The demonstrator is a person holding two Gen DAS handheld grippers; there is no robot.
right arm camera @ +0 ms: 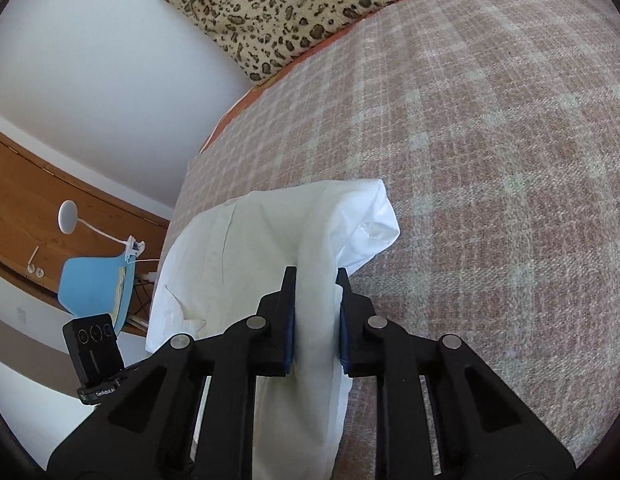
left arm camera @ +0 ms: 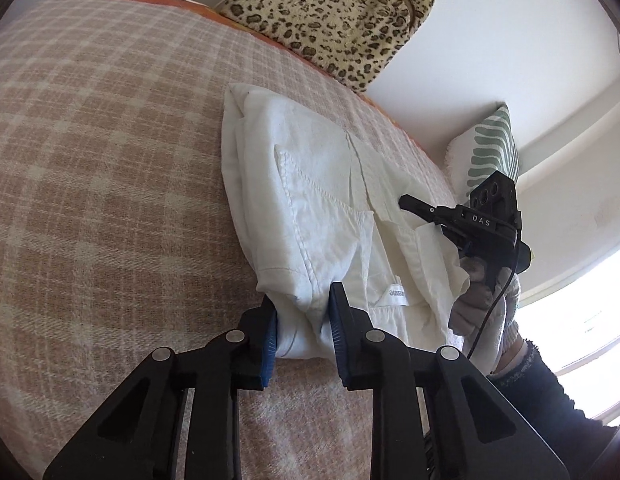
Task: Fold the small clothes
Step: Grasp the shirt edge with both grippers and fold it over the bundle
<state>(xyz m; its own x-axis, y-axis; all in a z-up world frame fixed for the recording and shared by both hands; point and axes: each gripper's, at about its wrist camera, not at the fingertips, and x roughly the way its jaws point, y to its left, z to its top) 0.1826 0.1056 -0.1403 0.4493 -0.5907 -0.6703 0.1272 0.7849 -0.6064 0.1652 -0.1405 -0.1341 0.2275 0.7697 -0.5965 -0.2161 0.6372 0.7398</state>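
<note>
Your white garment [left arm camera: 310, 208] lies on the checked blanket [left arm camera: 110, 160] of the bed, near its edge, already doubled over itself so a sleeve hem and a neck label show on top. You have the left hand-held gripper [left arm camera: 302, 328] closed on the near corner of the cloth, its blue pads [left arm camera: 270, 340] pinching a bunched fold. Your right hand-held gripper [right arm camera: 316, 312] is likewise clamped on a thick ridge of the same garment, which stands up between its jaws and drapes down toward the camera.

Holding both near corners at once makes sense: with two pinch points you can lift one whole edge evenly and carry it over to the far side without the fabric sagging in the middle. My reading is that you are at the start of the next fold, grips set and lift not yet made.

The cloth is soft and layered, so watch that each grip takes all the layers; a dropped under-layer would leave the fold crooked. The leopard-print cushion [left arm camera: 330, 12] and the leaf-patterned pillow [left arm camera: 494, 148] sit well apart from the garment, so the far side is free for landing the fold.
</note>
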